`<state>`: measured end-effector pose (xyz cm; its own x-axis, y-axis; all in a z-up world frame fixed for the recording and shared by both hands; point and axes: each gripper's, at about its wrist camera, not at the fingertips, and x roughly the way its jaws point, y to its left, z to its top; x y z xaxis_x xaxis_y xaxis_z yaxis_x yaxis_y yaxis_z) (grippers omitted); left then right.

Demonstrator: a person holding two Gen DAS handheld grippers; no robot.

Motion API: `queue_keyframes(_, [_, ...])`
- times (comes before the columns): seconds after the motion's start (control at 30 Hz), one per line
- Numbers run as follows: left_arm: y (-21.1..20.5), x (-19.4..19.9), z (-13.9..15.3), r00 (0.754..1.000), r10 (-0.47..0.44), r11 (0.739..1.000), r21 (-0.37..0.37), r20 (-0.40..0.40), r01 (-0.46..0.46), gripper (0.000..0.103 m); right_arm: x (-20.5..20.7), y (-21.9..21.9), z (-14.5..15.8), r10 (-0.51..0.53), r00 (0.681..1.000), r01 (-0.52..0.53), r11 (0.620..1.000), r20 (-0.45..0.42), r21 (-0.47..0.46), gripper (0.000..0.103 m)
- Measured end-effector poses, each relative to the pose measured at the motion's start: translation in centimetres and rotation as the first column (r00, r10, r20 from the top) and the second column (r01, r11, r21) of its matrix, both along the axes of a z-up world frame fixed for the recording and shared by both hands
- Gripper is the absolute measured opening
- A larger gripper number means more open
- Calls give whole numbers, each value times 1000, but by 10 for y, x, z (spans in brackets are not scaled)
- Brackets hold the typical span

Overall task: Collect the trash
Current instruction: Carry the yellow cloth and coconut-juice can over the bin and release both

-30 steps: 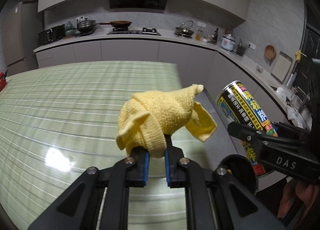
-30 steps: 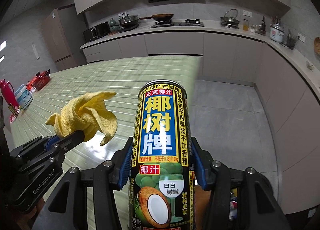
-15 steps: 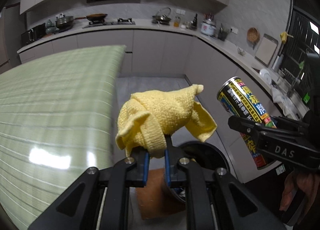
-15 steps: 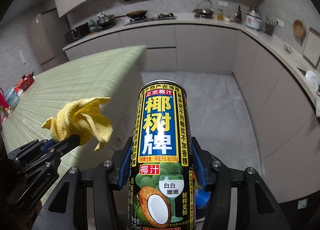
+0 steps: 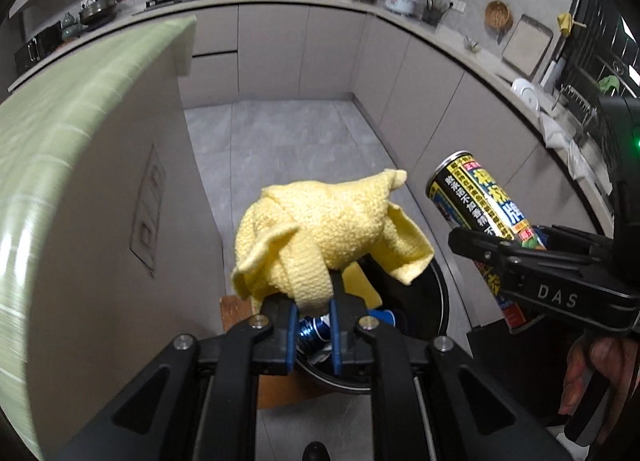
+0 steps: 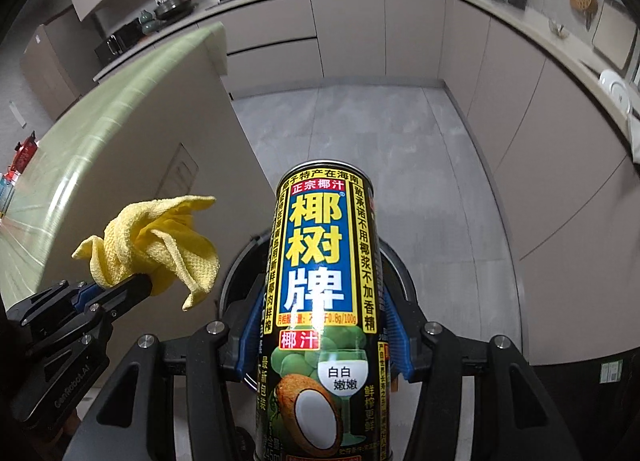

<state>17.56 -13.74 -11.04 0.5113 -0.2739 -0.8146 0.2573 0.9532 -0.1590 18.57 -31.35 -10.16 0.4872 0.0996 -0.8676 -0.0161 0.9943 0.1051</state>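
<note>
Grey kitchen cabinets and a tiled floor (image 5: 288, 149) fill the background, with a green-topped counter (image 5: 68, 133) running down the left edge of both views. On the floor, just past the counter's end panel, a round black bin (image 5: 438, 301) is seen, its mouth open upward; a blue item and some crumpled things are glimpsed inside (what they are cannot be told).

A crumpled yellow cloth (image 5: 324, 229) is pinched in the left gripper (image 5: 314, 317), whose jaws are closed tight on a fold of it. The cloth is held directly over the near-left part of the bin's mouth. A tall coconut-juice can (image 6: 324, 285) is clamped across its body by the right gripper (image 6: 320, 345), the blue pads pressed on both sides. The can's long axis runs along the fingers, tilted forward and down, with its far end over the bin's rim (image 6: 236, 281).

The bin lies below and slightly ahead of both grippers. The left one is judged the nearer to the centre of the opening, so the cloth could be released first. For the can, a little more forward reach is probably wanted, lest it strike the rim when dropped.
</note>
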Motion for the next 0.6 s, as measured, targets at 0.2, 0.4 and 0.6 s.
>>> queue_keyframes(0.2, [-16, -3, -16, 999, -15, 1000, 15, -37, 15, 14, 0, -3, -21, 0, 999, 0, 1000, -37, 14, 55])
queue_keyframes(0.4, [-35, -4, -42, 996, -31, 999, 20, -84, 33, 14, 6, -3, -43, 5, 997, -3, 1000, -78, 29, 55])
queue_keyframes(0.6, [-49, 3, -70, 991, -13, 999, 40, -133, 18, 14, 19, -6, -72, 15, 992, -6, 998, -128, 69, 55])
